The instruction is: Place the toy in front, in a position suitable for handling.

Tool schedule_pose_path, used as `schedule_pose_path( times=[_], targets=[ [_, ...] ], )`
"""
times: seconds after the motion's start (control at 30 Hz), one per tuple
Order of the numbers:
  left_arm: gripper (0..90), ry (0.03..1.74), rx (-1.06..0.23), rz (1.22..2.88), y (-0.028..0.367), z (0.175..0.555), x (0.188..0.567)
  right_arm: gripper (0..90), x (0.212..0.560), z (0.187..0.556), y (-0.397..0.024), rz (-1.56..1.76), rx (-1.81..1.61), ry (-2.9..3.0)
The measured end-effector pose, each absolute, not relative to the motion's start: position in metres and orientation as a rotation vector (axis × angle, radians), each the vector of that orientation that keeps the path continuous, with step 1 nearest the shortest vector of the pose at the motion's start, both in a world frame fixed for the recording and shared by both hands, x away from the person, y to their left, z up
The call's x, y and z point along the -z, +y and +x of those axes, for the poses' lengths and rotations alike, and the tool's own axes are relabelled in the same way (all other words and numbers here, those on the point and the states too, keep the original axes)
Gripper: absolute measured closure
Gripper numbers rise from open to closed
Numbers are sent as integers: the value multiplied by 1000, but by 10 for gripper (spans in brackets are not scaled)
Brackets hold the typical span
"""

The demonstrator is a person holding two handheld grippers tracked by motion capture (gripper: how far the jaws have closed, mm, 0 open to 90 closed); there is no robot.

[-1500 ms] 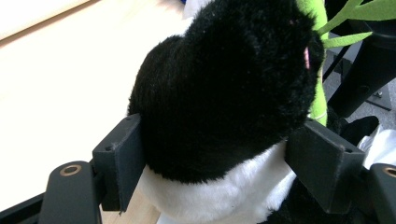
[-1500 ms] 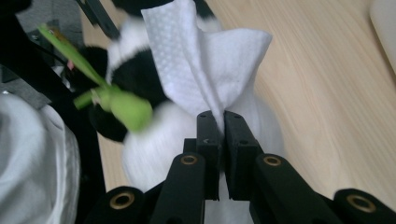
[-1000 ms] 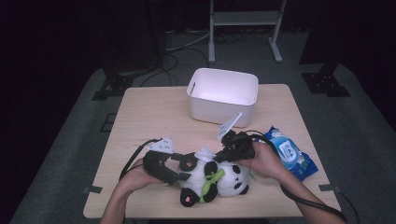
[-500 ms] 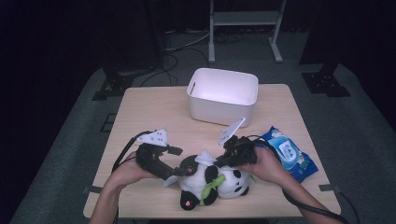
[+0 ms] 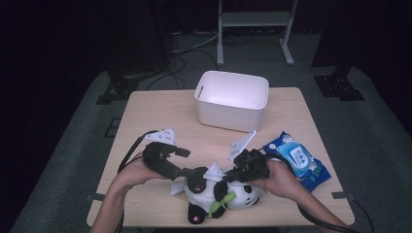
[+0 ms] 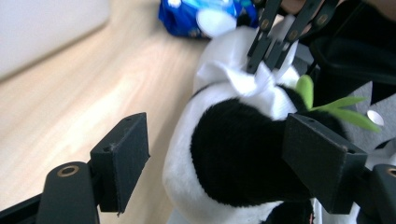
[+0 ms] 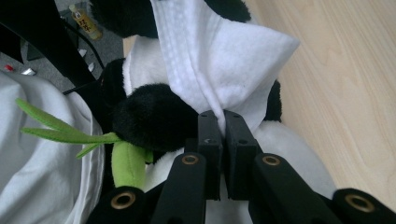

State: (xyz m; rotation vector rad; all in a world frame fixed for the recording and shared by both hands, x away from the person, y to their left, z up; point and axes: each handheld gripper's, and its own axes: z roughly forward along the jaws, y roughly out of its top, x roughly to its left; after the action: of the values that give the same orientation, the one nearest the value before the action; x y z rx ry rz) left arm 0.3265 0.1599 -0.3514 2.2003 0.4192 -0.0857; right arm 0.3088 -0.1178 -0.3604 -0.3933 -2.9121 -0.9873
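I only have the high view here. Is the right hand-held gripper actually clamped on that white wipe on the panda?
Observer: Yes. The right gripper view shows the right hand-held gripper with its jaws shut on a fold of the white wipe, right at their tips.
Operator: And the left one, is it gripping the panda?
Observer: No. In the left gripper view the left hand-held gripper has its jaws open on either side of a black patch of the panda, with a clear gap beside one jaw.
Operator: Anything else caught in the right jaws?
Observer: No. The green leaves lie beside them, not between.
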Motion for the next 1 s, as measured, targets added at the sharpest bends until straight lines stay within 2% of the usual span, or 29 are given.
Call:
schedule_pose_path(
  times=[0.5, 0.73, 1.0],
  targets=[
    [217, 364, 294, 2253, 140, 319, 373, 863, 343, 305, -124, -397, 1081, -2912],
    [185, 328, 353, 2266, 132, 316, 373, 863, 357, 302, -119, -360, 990, -2888],
    [173, 335, 351, 2275, 126, 320, 368, 863, 362, 299, -117, -344, 1001, -2874]
  ],
)
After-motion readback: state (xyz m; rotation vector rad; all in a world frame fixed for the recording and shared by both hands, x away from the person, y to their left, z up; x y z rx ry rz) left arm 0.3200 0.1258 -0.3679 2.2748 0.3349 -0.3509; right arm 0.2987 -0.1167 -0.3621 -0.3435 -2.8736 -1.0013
